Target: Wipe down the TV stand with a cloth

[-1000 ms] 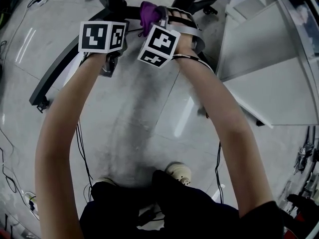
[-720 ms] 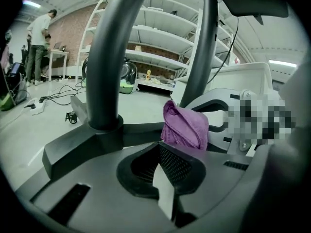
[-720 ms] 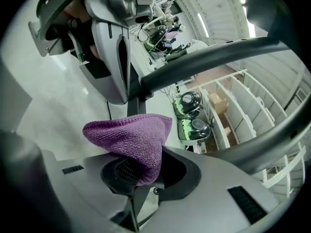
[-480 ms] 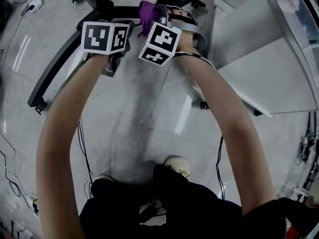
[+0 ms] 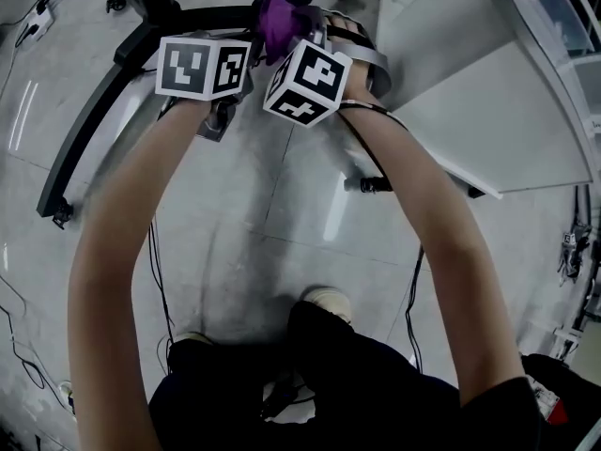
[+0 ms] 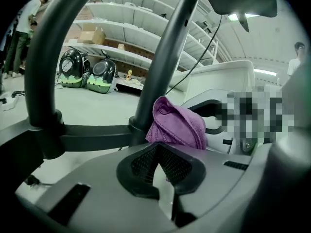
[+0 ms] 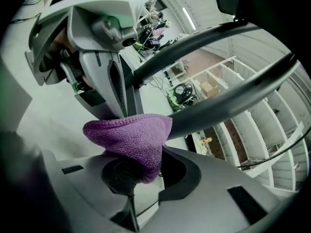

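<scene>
At the TV stand's dark curved bar (image 7: 228,100), right gripper (image 7: 143,171) clamped on purple cloth (image 7: 130,137); left gripper (image 6: 158,149) alongside, jaws together, empty.

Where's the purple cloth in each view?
Head view: purple cloth at top centre, on the black stand frame.
Left gripper view: centre, beyond the tongs.
Right gripper view: lower centre, clamped in the right tongs.
Shared landmark: the black frame tubing beside the cloth.

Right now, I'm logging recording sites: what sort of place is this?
Probably a warehouse or workshop hall: long white shelves holding a cardboard box, cables trailing over a grey tiled floor.
</scene>
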The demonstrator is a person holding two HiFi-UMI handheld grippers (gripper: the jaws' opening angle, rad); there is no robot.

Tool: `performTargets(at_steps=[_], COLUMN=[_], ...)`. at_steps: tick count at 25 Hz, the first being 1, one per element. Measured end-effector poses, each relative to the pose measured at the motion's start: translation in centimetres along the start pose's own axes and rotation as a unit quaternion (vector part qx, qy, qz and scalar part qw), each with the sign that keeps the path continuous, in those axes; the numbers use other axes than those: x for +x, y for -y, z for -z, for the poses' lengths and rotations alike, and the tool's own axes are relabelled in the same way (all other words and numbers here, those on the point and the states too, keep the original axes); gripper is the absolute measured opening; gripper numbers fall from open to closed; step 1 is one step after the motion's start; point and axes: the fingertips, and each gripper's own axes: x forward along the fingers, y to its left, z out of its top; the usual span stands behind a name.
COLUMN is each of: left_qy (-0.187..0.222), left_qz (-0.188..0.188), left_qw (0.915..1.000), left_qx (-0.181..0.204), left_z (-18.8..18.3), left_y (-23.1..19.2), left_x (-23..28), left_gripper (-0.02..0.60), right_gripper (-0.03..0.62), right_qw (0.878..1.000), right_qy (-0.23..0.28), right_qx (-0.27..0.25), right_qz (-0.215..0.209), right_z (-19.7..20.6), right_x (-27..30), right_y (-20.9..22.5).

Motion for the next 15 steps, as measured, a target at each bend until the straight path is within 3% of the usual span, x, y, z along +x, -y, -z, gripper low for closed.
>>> performTargets(at_steps=[5, 10, 15], left_qy=[0.016, 0.013, 0.005], left_qz=[0.020, 0.024, 0.043], left_qw=[0.9994, 0.9991, 0.9984], left_qx=[-0.023, -0.034, -0.036], left_z=[-0.2, 0.4, 1.6], left_y=[0.9, 1.0, 2.4], left_x=[0.6, 0.7, 0.4], left_gripper=[0.006, 0.006, 0.006], right_gripper=[0.086, 0.086, 0.086], right_qw=[0.999, 0.999, 0.999], right_qy=[-0.026, -0.028, -0.034], right_qx=[0.024, -0.016, 0.015], right_qz=[0.004, 0.012, 0.000], right_z=[2.8, 2.9, 4.1], right_x=[-0.1, -0.4, -1.3], right_y=[0.7, 0.3, 0.1])
